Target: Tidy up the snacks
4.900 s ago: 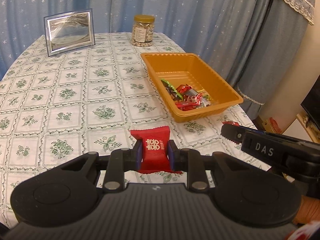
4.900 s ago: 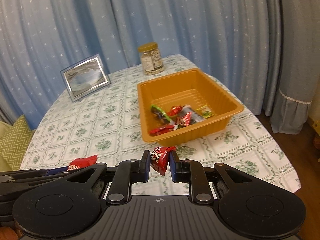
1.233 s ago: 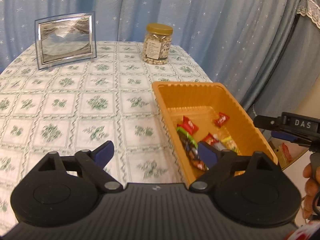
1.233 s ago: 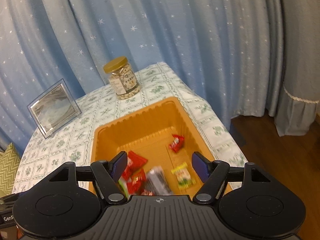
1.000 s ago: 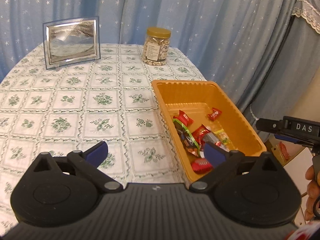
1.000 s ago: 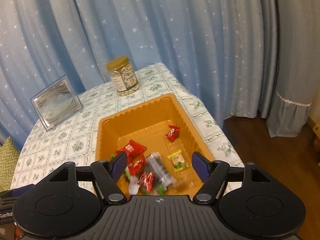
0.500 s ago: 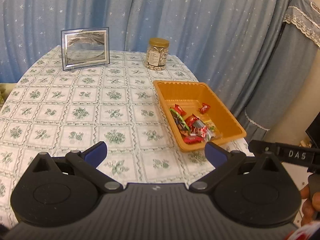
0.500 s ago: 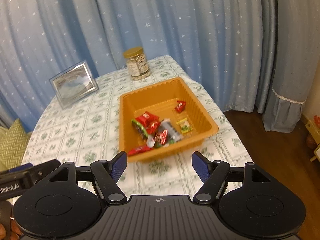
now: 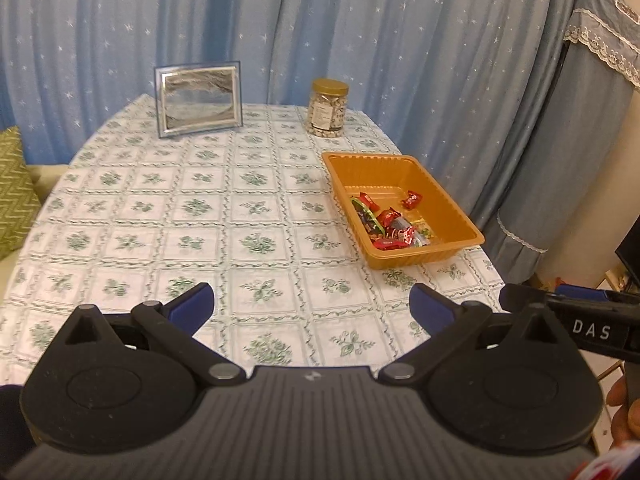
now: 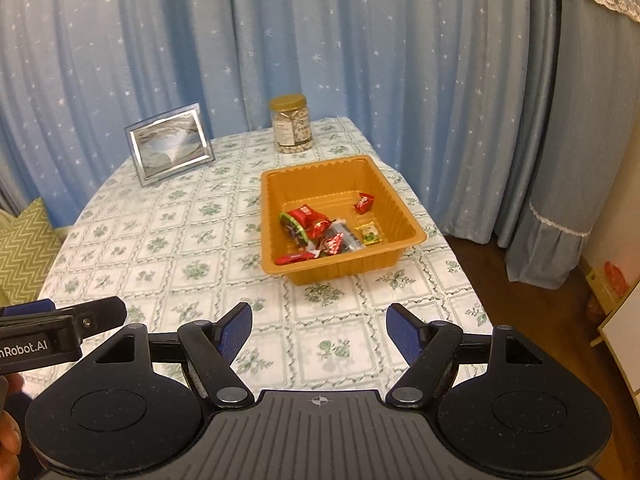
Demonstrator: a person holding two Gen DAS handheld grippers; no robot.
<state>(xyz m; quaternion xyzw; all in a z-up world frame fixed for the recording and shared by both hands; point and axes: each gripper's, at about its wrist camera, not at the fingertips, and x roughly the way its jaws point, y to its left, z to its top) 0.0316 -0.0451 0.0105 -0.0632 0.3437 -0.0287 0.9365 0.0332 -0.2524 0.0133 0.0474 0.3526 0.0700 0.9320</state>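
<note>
both grippers hang over the near end of the table, and neither one carries anything. the left gripper (image 9: 311,308) has its blue pads spread wide with only tablecloth (image 9: 200,208) showing between them. the right gripper (image 10: 319,334) is parted wide too, nothing between its pads.

the snacks (image 10: 320,232) sit heaped in the orange tray (image 10: 404,216), red wrappers, a green one, a yellow one, with one red piece lying apart toward the tray's far side. no loose wrapper shows anywhere on the cloth in either view, so the gathering looks finished, or nearly so, as far as these views reach.

from the right gripper the tray lies straight ahead, well beyond its pads. from the left gripper it sits ahead and off to the right, also well apart. beyond the tray stands a jar (image 9: 327,108), and a picture frame (image 9: 199,102) ahead to the left, both untouched.
</note>
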